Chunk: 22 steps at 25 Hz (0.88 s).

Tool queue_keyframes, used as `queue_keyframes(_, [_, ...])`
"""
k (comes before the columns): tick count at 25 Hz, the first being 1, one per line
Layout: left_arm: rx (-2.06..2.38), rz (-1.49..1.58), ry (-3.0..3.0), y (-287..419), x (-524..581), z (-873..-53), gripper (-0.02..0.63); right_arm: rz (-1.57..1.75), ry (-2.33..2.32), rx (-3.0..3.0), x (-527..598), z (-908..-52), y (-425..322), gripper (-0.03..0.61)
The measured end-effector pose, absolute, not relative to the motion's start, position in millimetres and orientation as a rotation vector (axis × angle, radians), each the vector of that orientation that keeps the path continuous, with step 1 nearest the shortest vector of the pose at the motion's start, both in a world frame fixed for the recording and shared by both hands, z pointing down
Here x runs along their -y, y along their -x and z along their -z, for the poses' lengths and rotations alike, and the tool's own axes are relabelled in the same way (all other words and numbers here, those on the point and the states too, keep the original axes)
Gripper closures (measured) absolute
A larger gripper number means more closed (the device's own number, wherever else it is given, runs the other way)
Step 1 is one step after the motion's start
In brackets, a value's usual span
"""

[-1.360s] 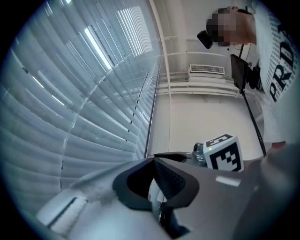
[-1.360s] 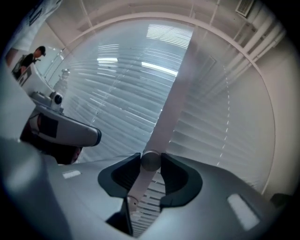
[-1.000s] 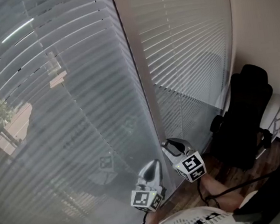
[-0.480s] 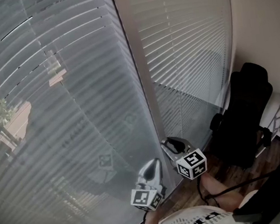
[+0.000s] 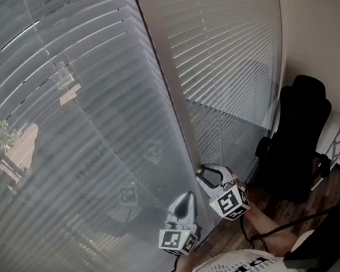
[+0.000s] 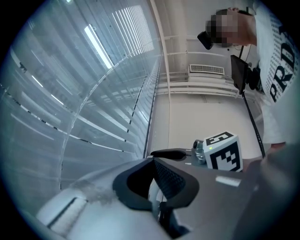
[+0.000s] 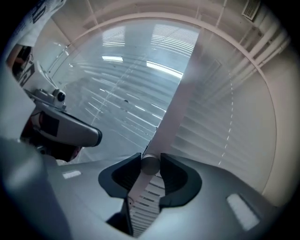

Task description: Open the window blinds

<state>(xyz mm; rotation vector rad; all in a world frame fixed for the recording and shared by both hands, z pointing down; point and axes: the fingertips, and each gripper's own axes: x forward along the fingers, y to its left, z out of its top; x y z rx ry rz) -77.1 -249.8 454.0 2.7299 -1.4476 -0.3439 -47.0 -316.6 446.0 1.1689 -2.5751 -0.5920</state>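
Right gripper (image 5: 207,173) rolled since earlier frame; jaws just eased wider, pads clasping blind wand (image 7: 149,165) between them. Left gripper (image 5: 188,197) beside it: jaws together, empty.

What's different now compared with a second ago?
The right tool has rolled about its own axis, its marker cube now tilted differently. The blind's wand sits between its jaws, which have just opened slightly. The left tool kept its place; the blinds' slats and the black chair look unchanged.
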Motion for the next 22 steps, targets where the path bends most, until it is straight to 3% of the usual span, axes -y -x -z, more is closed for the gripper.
queue_keyframes(8, [1.442,0.341,-2.733,76.8,249.2,-454.1,0.621,0.553,-1.197,2.604,317.3,-446.9,46.0,0.445])
queue_keyframes(22, [1.436,0.343,-2.732,76.3,248.7,-453.1,0.621,0.095,-1.303,2.835,324.8,-447.2,37.7,0.445])
